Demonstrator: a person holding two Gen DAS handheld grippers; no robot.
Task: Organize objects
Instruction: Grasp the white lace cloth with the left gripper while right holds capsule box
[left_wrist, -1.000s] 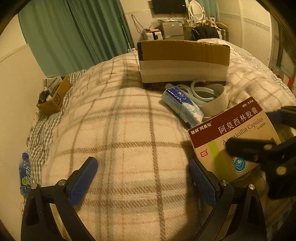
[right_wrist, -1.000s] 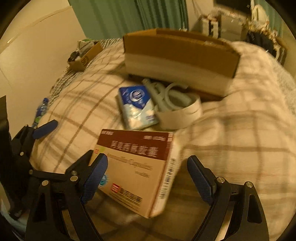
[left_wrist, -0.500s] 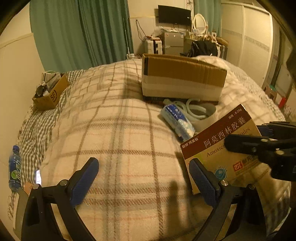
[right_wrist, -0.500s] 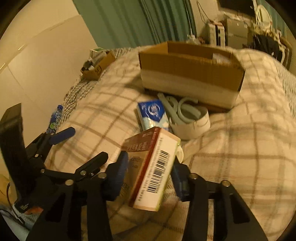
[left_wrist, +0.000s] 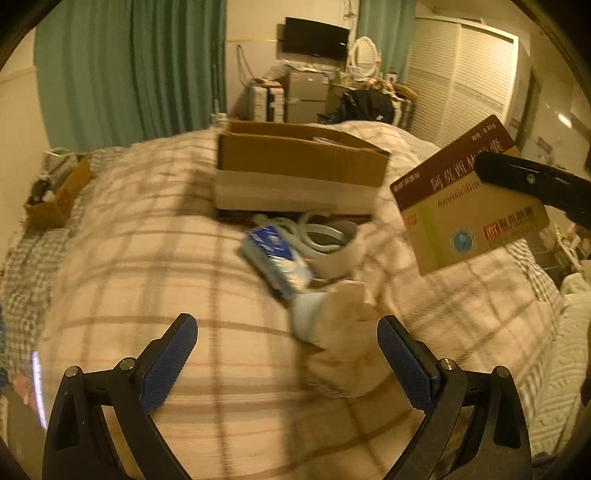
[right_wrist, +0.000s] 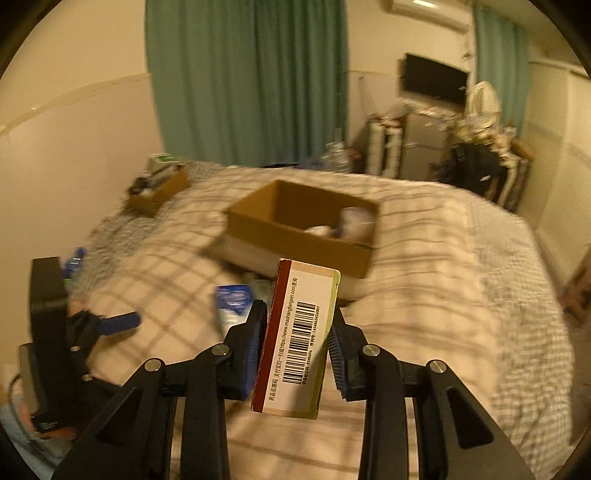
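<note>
Clamping the medicine box (right_wrist: 295, 339) by its two broad faces, the right gripper (right_wrist: 297, 347) holds it upright in the air, barcode edge toward the camera; its jaws have just been closing, and the blue pads now press on the carton from both sides. From the left wrist view the same carton (left_wrist: 469, 206) hangs clear of the plaid blanket (left_wrist: 147, 266), to the right of the open cardboard box (left_wrist: 295, 166) and at about the height of its rim. That cardboard box (right_wrist: 295, 229) sits on the bed, with a few pale items inside that are too blurred to name.

Just in front of the cardboard box, on the blanket, lie a blue tissue pack (left_wrist: 277, 254) and a white coiled cable in a white ring (left_wrist: 325, 240), the pack touching the ring's left side. Nearer than those lies a pale, blurred object (left_wrist: 332, 314) that I cannot identify.

Left gripper (left_wrist: 288, 358) hovers low over the blanket, well in front of the cardboard box, its jaws spread wide with nothing between them. A smaller cardboard box (left_wrist: 55, 199) stands far to the left of the big one, at the bed's edge.
</note>
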